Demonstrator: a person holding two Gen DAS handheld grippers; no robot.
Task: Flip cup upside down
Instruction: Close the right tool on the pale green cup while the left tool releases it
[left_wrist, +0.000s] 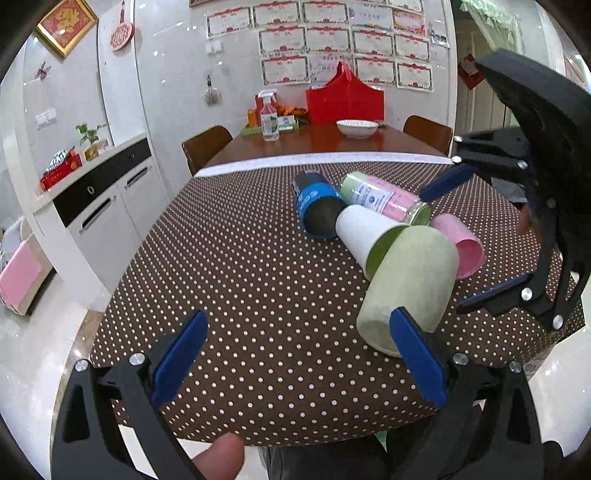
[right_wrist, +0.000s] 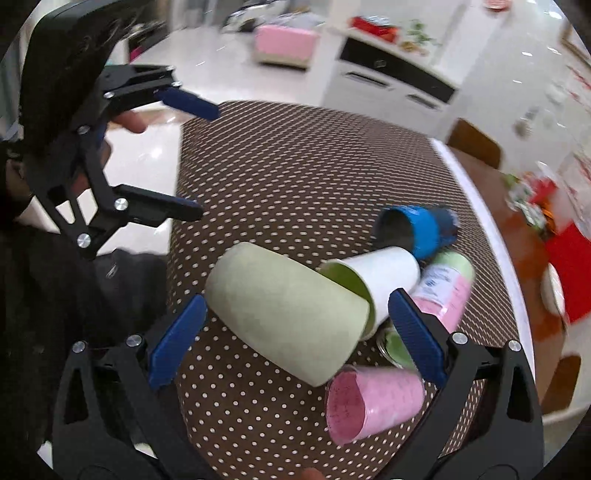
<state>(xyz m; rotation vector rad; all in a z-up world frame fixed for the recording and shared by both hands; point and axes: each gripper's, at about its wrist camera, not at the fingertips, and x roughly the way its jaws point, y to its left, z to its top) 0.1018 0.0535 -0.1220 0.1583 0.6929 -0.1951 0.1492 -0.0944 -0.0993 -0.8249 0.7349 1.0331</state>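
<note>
Several cups lie on their sides in a cluster on the brown polka-dot tablecloth (left_wrist: 240, 280). A pale green cup (left_wrist: 408, 286) lies nearest, with a white cup with green inside (left_wrist: 364, 234), a blue cup (left_wrist: 317, 206), a pink cup (left_wrist: 461, 243) and a pink-and-green bottle (left_wrist: 384, 197) behind it. My left gripper (left_wrist: 299, 354) is open, low over the cloth, its right finger in front of the pale green cup. My right gripper (right_wrist: 295, 338) is open and hovers over the pale green cup (right_wrist: 288, 314). The pink cup (right_wrist: 373, 402) lies below it in that view.
A wooden dining table (left_wrist: 332, 142) behind holds a white bowl (left_wrist: 356, 127), a spray bottle (left_wrist: 269, 118) and a red bag (left_wrist: 345, 98). Chairs stand at both its sides. A white cabinet (left_wrist: 99, 199) is on the left. The right wrist view is motion-blurred.
</note>
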